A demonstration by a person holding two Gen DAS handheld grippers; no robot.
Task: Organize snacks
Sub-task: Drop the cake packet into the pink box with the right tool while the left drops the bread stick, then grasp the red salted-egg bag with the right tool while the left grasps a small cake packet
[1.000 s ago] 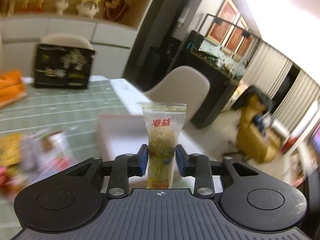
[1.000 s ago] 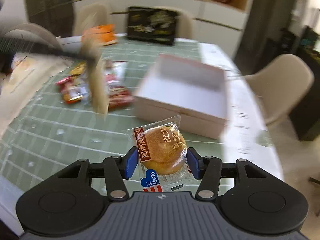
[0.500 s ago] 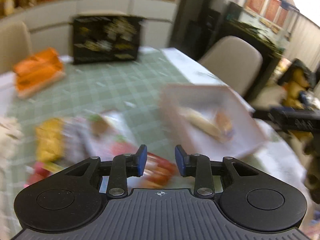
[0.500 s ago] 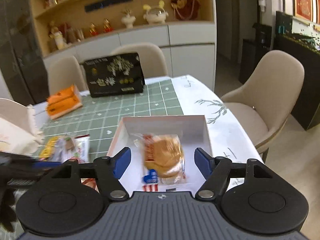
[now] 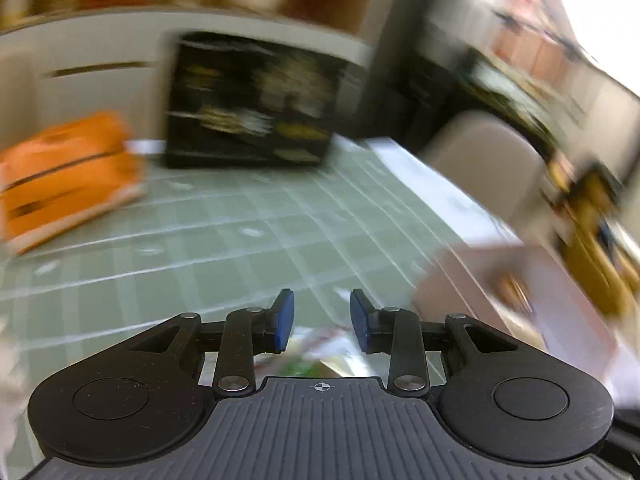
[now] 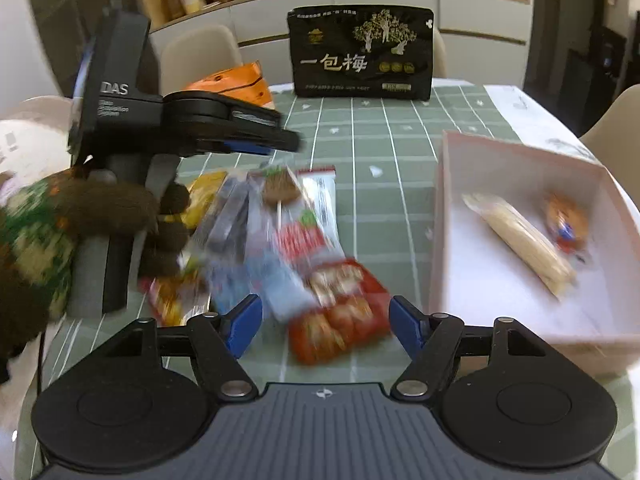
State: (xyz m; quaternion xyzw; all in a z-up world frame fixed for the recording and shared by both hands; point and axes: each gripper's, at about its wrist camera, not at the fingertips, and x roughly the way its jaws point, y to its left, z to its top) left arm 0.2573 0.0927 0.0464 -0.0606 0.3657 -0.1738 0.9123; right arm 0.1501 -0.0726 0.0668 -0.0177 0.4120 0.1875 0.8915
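Observation:
A pile of loose snack packets (image 6: 280, 240) lies on the green checked tablecloth, with a red packet (image 6: 340, 316) nearest my right gripper. The white box (image 6: 520, 312) on the right holds a long pale snack stick (image 6: 520, 244) and a round bun packet (image 6: 566, 220). My right gripper (image 6: 326, 330) is open and empty, just above the red packet. My left gripper (image 5: 322, 322) is open with nothing between its fingers, over the pile; it also shows in the right wrist view (image 6: 264, 142). The left wrist view is blurred; the box (image 5: 520, 304) is at its right.
A black snack bag (image 6: 362, 58) stands at the table's far edge, with an orange packet (image 6: 236, 86) to its left. Beige chairs (image 6: 200, 60) stand around the table. The table's right edge runs just beyond the box.
Both grippers let go of their snacks into the white box and swung back left over the pile. The left gripper's jaws are now empty; the right gripper's jaws have opened wide.

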